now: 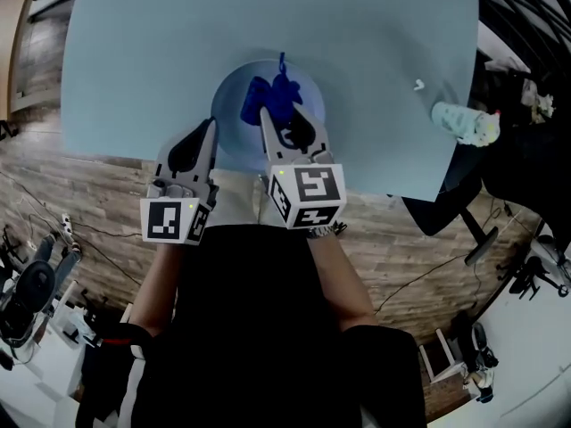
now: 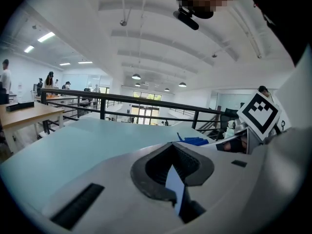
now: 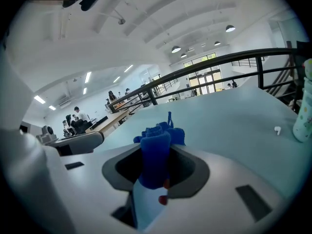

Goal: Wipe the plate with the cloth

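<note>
A pale blue plate [image 1: 230, 105] lies on the light blue table [image 1: 134, 61] near its front edge. My right gripper [image 1: 264, 111] reaches over the plate and is shut on a bunched dark blue cloth [image 1: 277, 92]. In the right gripper view the cloth [image 3: 156, 152] sticks up out of the closed jaws of that gripper [image 3: 153, 189]. My left gripper [image 1: 212, 123] meets the plate's left rim. In the left gripper view a thin pale blue edge [image 2: 174, 186] sits pinched in its jaws, and the cloth [image 2: 197, 141] shows just beyond.
A pale patterned bottle [image 1: 464, 121] lies at the table's right edge and shows again in the right gripper view as the bottle [image 3: 304, 111]. A small white object [image 1: 418, 85] rests near it. A black chair [image 1: 464, 203] stands on the wooden floor to the right.
</note>
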Tool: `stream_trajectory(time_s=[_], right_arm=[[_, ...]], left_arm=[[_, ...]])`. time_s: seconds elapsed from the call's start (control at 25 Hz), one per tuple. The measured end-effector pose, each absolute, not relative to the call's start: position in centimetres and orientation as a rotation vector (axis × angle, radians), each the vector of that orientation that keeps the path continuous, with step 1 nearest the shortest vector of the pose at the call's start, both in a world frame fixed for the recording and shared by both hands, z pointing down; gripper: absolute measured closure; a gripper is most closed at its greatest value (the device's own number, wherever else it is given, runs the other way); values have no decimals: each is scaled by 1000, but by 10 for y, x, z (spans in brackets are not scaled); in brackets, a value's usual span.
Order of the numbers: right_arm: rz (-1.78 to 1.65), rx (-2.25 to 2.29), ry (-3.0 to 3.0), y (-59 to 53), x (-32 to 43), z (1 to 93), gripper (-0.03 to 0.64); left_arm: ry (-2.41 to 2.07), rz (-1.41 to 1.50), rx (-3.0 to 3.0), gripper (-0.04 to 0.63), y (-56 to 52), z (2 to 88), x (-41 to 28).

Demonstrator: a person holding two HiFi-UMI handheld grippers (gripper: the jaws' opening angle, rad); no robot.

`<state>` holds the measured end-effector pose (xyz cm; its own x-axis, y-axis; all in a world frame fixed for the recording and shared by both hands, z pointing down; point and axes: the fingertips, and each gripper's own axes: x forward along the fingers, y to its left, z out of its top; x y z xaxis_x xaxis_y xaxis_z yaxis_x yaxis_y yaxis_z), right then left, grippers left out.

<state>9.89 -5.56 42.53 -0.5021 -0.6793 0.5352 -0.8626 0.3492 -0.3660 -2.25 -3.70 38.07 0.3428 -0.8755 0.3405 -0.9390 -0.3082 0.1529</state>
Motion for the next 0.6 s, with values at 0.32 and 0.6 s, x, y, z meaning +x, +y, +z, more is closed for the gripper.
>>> stream_trajectory(time_s=[0.32, 0.6], right_arm=[[924, 1317, -2249, -63, 86, 466, 499], [949, 1256, -2202, -72, 70, 492, 499]], left_arm=[[-1566, 315, 2252, 595, -48, 405, -23], [-1543, 333, 2247, 595, -62, 413, -26]])
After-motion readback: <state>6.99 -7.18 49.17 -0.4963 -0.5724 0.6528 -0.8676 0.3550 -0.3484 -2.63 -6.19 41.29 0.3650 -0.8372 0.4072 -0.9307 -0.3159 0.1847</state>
